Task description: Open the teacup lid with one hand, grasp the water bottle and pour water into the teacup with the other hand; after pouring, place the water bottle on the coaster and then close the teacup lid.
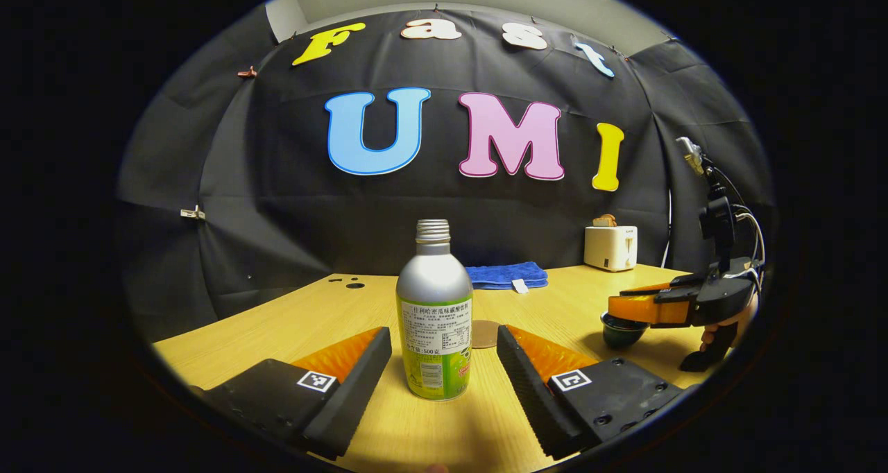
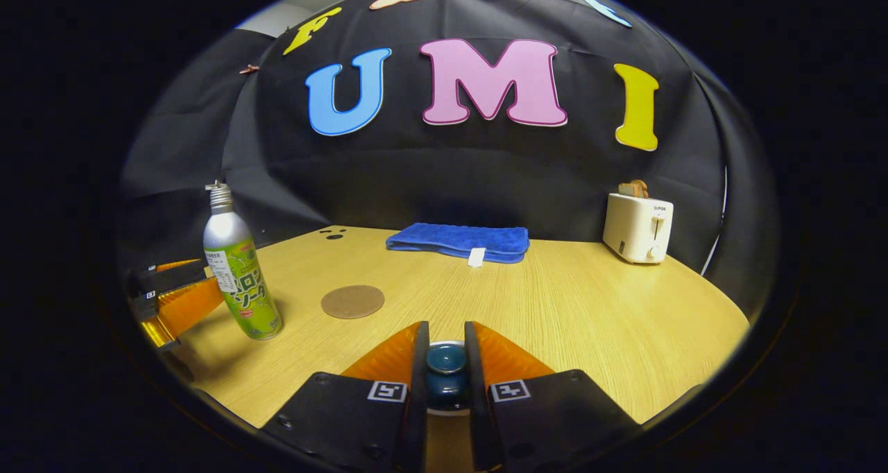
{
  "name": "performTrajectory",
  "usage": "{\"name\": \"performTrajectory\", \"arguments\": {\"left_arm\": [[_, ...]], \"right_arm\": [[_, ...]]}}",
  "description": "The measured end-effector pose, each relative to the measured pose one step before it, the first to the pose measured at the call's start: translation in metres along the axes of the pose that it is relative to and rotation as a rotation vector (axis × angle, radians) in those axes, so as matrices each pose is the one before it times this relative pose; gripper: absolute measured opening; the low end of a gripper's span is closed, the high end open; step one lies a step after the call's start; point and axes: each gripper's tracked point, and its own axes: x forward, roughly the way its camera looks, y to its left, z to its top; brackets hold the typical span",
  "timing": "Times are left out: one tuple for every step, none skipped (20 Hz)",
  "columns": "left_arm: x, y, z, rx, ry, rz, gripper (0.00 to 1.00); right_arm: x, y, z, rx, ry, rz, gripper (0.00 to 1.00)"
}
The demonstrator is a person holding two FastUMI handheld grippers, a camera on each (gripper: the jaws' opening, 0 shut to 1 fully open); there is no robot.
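A silver bottle with a green label [image 1: 434,313] stands upright and uncapped on the wooden table, between the fingers of my left gripper [image 1: 444,336], which is open and does not touch it. A round brown coaster [image 1: 484,333] lies just behind the bottle. My right gripper [image 2: 446,330] is shut on the knob of the dark teal teacup lid [image 2: 446,359], with the teacup [image 2: 446,390] below it. In the left gripper view the right gripper [image 1: 617,308] hovers over the teacup [image 1: 621,330] at the right. The bottle [image 2: 239,279], left gripper [image 2: 201,286] and coaster [image 2: 352,301] lie to the left.
A folded blue towel [image 2: 458,241] lies at the back of the table [image 2: 590,306]. A white toaster [image 2: 638,227] with bread in it stands at the back right. A hand [image 1: 721,331] holds the right gripper near the table's right edge.
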Motion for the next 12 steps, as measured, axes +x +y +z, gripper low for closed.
{"name": "performTrajectory", "arguments": {"left_arm": [[-0.00015,0.00024,-0.00058,-0.00001,0.00012,-0.00016,0.96],[0.0002,0.00015,0.00075,-0.00003,0.00006,-0.00017,0.96],[0.00006,0.00012,-0.00076,-0.00005,-0.00016,-0.00013,0.96],[0.00036,-0.00008,0.00076,-0.00006,0.00034,0.00006,0.96],[-0.00003,-0.00074,-0.00054,0.00001,-0.00024,-0.00192,0.96],[0.00053,-0.00052,0.00032,0.00017,-0.00074,-0.00371,0.96],[0.00195,0.00025,-0.00181,-0.00068,-0.00125,-0.00083,0.96],[0.00225,-0.00028,0.00107,-0.00015,0.00189,0.0007,0.96],[0.0022,-0.00012,0.00022,0.00046,0.00124,-0.00383,0.96],[0.0033,-0.00086,0.00065,0.0004,-0.00243,-0.00228,0.97],[0.00468,0.00066,-0.00086,-0.00032,0.00047,0.00518,0.97],[0.00399,0.00243,0.00032,-0.00049,0.00032,0.01128,0.97]], "right_arm": [[-0.00204,-0.00108,0.00527,0.00651,-0.0365,-0.00367,0.29],[-0.00353,-0.00177,0.00545,0.00945,-0.03363,-0.0078,0.29],[-0.00194,-0.00206,0.00304,0.01117,-0.02589,-0.00611,0.29],[-0.00221,-0.00174,0.00266,0.01276,-0.02245,-0.00167,0.29],[-0.00081,-0.00148,0.0019,0.01246,-0.01374,0.00029,0.29],[-0.00088,-0.00283,0.00069,0.00754,-0.00693,-0.00084,0.29],[-0.00064,-0.00548,0.00069,0.00135,-0.00442,-0.00952,0.29],[-0.00155,-0.00742,0.00112,0.00047,-0.0052,-0.01449,0.29],[-0.00101,-0.00758,0.00161,0.00548,-0.00603,-0.01528,0.29],[-0.00136,-0.00788,0.00143,0.01105,-0.00634,-0.01535,0.29],[-0.00107,-0.00774,0.00138,0.01171,-0.00448,-0.01377,0.29],[-0.00062,-0.00764,0.00046,0.00457,-0.00138,-0.01317,0.29]]}}
